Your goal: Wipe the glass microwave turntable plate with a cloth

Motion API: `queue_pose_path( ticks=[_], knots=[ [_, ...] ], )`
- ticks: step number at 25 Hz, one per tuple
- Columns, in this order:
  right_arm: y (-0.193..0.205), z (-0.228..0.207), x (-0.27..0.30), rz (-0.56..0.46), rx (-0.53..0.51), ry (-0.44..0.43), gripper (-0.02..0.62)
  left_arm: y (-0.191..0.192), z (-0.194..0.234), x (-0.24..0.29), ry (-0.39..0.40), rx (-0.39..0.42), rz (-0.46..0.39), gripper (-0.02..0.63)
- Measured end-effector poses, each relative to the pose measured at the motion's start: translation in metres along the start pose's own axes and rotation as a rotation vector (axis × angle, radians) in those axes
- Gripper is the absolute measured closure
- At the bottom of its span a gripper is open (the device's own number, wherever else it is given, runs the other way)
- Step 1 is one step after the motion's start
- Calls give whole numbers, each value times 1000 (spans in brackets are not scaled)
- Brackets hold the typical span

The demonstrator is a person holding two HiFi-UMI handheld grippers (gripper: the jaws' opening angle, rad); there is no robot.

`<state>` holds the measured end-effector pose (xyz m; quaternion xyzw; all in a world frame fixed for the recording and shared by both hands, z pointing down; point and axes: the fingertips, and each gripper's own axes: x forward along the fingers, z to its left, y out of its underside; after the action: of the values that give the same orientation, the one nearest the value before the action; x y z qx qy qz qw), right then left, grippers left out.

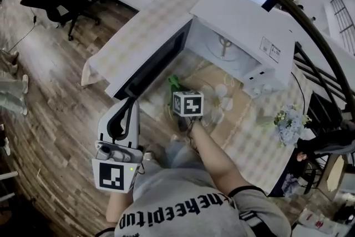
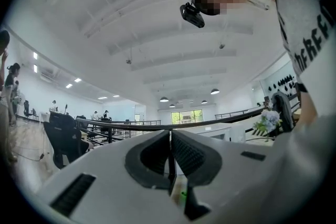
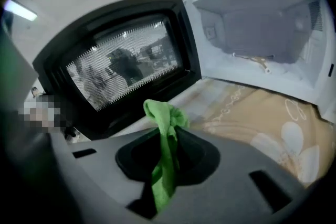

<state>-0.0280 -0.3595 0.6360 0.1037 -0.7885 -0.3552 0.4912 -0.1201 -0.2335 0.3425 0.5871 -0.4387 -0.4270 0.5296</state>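
Holding: the right claw [image 3: 167,136] is clamped on a bunched green cloth [image 3: 164,115], which sticks up past its tips.
Left claw: the left claw [image 2: 170,157] has its jaws pressed together on nothing. It points at the ceiling, low by the person's body and well back from the work.
Turntable plate: not clearly visible. The open microwave [image 1: 244,19] ahead of the right claw shows only its bare floor and hub, so the plate seems to be out. A faint glassy curve just under that claw in the head view may be it.
Progress: the cloth is in hand, but no wiping contact shows, so I judge the wiping is yet to be done.
Around: the microwave door [image 3: 121,60] stands open ahead and left of the right claw, the floral tablecloth [image 3: 273,128] lies ahead and right, and a flower bunch [image 1: 288,122] sits far right.
In the way: only the door, close beside the cloth.
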Motion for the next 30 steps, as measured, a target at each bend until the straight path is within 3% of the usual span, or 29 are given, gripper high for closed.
queue_pose_path(
  ticks=[3, 10, 14, 18, 26, 30],
  knots=[
    [10, -2, 11, 54, -44, 36, 545, 0, 3, -2, -6, 14, 13, 594],
    [9, -31, -2, 57, -27, 95, 548, -5, 3, 0, 11, 17, -2, 594],
    [13, -67, -19, 44, 22, 154, 548, -33, 2, 12, 9, 14, -121, 594],
    [20, -101, -38, 31, 72, 214, 548, -18, -2, 11, 40, 6, -59, 594],
    [39, -153, -75, 10, 127, 323, 548, -34, -5, 19, 61, -5, -125, 594],
    [38, -150, -76, -3, 136, 342, 548, -34, -4, 17, 69, -8, -128, 594]
  ],
)
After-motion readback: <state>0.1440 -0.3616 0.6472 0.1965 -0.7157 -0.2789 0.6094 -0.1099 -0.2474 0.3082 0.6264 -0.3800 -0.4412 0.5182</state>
